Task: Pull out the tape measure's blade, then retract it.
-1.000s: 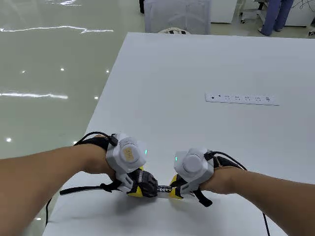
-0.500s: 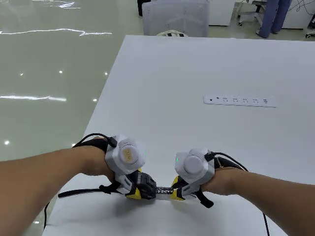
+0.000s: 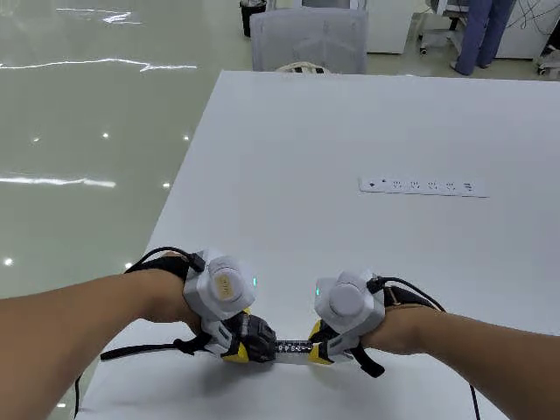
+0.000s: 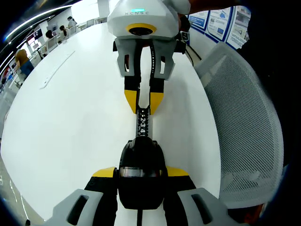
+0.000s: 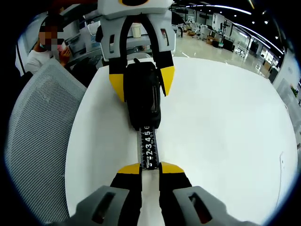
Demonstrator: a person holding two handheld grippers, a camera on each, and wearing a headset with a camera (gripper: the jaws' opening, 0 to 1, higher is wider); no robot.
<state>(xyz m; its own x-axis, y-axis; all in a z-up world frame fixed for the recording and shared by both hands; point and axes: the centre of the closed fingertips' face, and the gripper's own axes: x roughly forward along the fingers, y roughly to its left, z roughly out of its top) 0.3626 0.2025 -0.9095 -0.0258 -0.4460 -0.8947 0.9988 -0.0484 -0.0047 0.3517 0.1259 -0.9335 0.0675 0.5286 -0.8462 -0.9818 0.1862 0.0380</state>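
A black tape measure case (image 4: 141,167) sits between the yellow-tipped jaws of my left gripper (image 4: 141,173), which is shut on it. A short length of its white numbered blade (image 5: 148,148) runs out to my right gripper (image 5: 149,168), which is shut on the blade's end. In the head view the left gripper (image 3: 246,343) and the right gripper (image 3: 317,348) face each other low over the white table (image 3: 350,140) near its front edge, with the case (image 3: 259,344) and blade (image 3: 293,348) between them. From the right gripper view the case (image 5: 144,94) lies straight ahead.
A white power strip (image 3: 422,185) lies on the table to the far right. A grey mesh chair (image 3: 308,39) stands at the table's far end, and another mesh chair (image 4: 244,132) is beside the near edge. Glossy floor lies left of the table.
The headset camera has tilted, so the picture has shifted. The two grippers have drawn slightly further apart, and a little more blade shows between them.
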